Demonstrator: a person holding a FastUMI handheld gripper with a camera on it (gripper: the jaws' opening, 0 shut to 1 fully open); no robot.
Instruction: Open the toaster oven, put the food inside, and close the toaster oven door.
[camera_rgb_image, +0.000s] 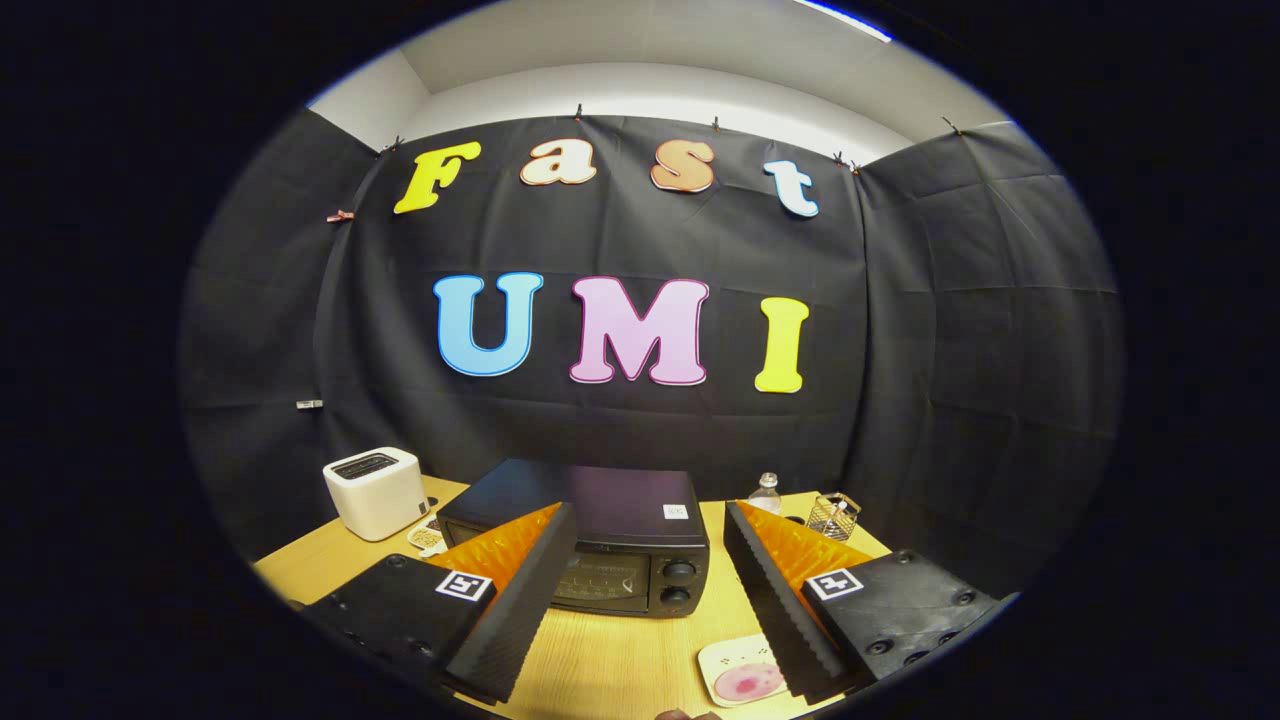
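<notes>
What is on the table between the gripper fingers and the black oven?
In the gripper view, only bare wooden table lies between the open gripper and the closed black toaster oven.

Black toaster oven (600, 545), white toaster (375, 492) (pink-blotched plate (742, 672)), tan table (620, 660).

Toaster oven (600, 545) ahead on the table (620, 660), toaster (375, 492) to its left
</notes>
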